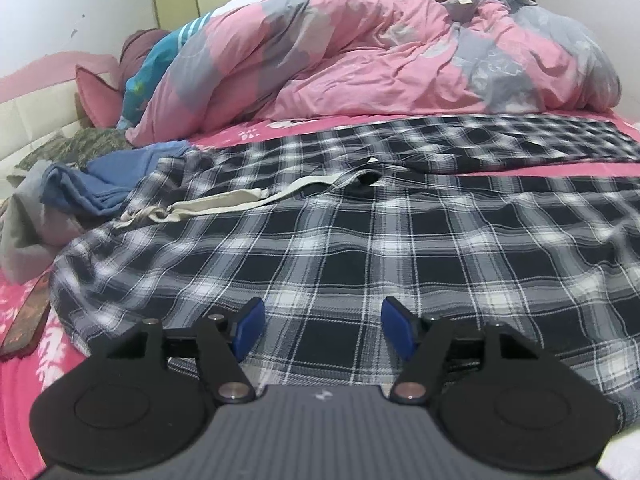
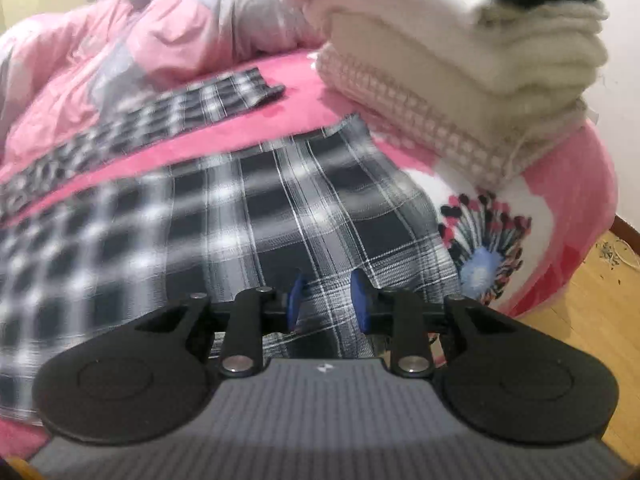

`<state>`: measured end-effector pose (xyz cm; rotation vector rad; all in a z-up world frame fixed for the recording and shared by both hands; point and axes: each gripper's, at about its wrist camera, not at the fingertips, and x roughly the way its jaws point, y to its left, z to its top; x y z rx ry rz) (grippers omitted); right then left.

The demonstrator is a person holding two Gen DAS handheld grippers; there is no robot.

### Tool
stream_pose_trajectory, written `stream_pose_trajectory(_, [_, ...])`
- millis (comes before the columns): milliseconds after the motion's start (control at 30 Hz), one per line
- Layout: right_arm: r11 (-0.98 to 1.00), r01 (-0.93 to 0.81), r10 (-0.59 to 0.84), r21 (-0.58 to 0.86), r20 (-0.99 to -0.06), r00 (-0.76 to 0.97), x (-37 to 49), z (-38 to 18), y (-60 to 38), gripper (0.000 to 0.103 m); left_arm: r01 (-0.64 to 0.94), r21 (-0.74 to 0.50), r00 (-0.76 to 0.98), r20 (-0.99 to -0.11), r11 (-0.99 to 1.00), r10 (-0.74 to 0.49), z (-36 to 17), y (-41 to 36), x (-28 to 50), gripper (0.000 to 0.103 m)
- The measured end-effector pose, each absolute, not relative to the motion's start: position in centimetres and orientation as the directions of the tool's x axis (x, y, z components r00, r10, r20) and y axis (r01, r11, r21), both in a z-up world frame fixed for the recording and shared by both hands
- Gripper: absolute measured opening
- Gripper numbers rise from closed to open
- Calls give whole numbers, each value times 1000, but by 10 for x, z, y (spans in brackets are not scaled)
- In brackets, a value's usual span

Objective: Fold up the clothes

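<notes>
I hold a two-finger gripper in each hand over a bed covered by a pink blanket (image 1: pixel 24 408). My left gripper (image 1: pixel 322 330) has its blue-padded fingers spread wide with nothing between them, low over a black, grey and white plaid garment (image 1: pixel 360 248) that lies spread flat across the blanket. A cream drawstring (image 1: pixel 224 206) trails across the garment's upper left part. Left of it sits a crumpled blue garment (image 1: pixel 108 184), and behind it a heaped pink and grey duvet (image 1: pixel 360 52) fills the far side of the bed. My right gripper (image 2: pixel 326 302) has its fingers partly parted and holds nothing; it sits low over the same plaid garment (image 2: pixel 320 208) near its right end, though this view is blurred. A stack of folded cream clothes (image 2: pixel 460 72) rests on the blanket to the right, near the edge of the bed, with a wooden floor (image 2: pixel 592 320) below.
</notes>
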<state>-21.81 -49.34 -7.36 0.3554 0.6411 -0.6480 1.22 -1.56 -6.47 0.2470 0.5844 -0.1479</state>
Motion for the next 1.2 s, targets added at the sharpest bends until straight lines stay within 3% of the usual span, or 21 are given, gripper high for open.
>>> stream_pose_trajectory(100, [714, 695, -482, 86, -659, 577, -228, -75, -490, 27, 196, 179, 823, -565, 964, -63, -64, -11, 13, 72])
stream_pose_trajectory(200, [668, 738, -583, -97, -685, 438, -236, -72, -481, 29, 198, 170, 818, -571, 965, -68, -63, -9, 16, 73])
stream_pose_trajectory(333, [713, 697, -512, 72, -626, 588, -231, -41, -468, 29, 193, 174, 817, -573, 966, -60, -62, -11, 18, 73])
stream_pose_trajectory(500, [900, 353, -146, 257, -585, 798, -138, -24, -420, 30, 190, 191, 819, -572, 963, -48, -65, -12, 13, 79])
stream_pose_trajectory(633, [934, 122, 110, 335, -597, 794, -54, -39, -378, 30, 202, 192, 818, -573, 960, -58, -66, -5, 13, 88])
stream_pose_trajectory(733, [963, 71, 120, 260, -648, 752, -6, -56, -354, 33, 213, 150, 808, -583, 965, -87, -68, 5, 16, 92])
stream_pose_trajectory(900, [993, 109, -50, 39, -705, 707, 21, -57, -331, 34, 247, 101, 803, -578, 964, -145, -72, 17, 19, 95])
stream_pose_trajectory(933, [994, 110, -59, 27, -703, 708, 25, -51, -327, 34, 255, 99, 804, -574, 962, -154, -73, 18, 19, 96])
stream_pose_trajectory(1067, [988, -15, 119, 154, -692, 712, 47, -30, -300, 34, 265, 81, 809, -562, 961, -175, -75, 21, 17, 96])
stream_pose_trajectory(1200, [992, -61, 121, 108, -725, 678, 91, -53, -271, 34, 264, 88, 815, -552, 960, -174, -76, 20, 15, 96])
